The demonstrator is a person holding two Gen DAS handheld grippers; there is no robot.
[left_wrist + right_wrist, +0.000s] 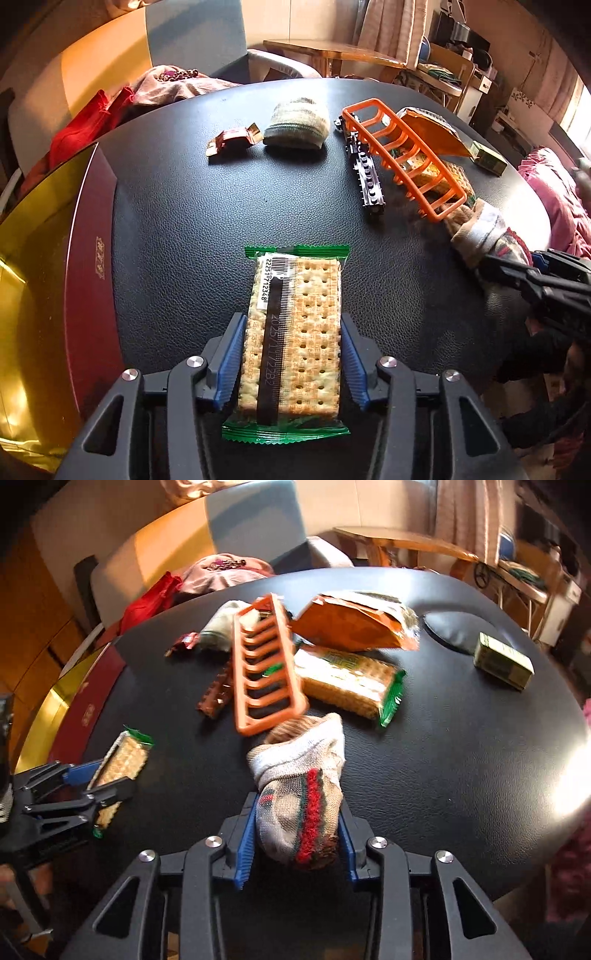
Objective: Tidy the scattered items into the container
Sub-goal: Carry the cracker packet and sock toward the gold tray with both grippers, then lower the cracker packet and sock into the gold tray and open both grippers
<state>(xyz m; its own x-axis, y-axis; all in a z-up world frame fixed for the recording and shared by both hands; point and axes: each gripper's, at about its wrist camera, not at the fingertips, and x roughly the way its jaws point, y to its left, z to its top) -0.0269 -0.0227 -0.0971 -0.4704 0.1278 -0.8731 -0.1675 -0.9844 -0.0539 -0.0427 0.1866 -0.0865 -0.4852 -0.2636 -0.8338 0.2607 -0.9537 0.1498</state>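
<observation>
Both tongs grip an item each, with the red-and-gold box waiting at the left of the frame.

The cracker packet (293, 332) lies flat on the black worktop (177, 221) at lower centre, and the left tongs (293, 354) are closed on its long sides, blue pads pressed to the wrapper, a hold that suits carrying it level. The container (88, 258) (a red box with a gold lining, as far as I can tell) sits just beside it at the left edge, so the carry looks short. In the right wrist view the right tongs (297, 834) pinch the striped sock (299, 794) near its toe, its cuff trailing toward the orange rack (266, 664). A second cracker packet (351, 683), an orange pouch (347, 627) and a small green box (504, 662) lie scattered beyond.
</observation>
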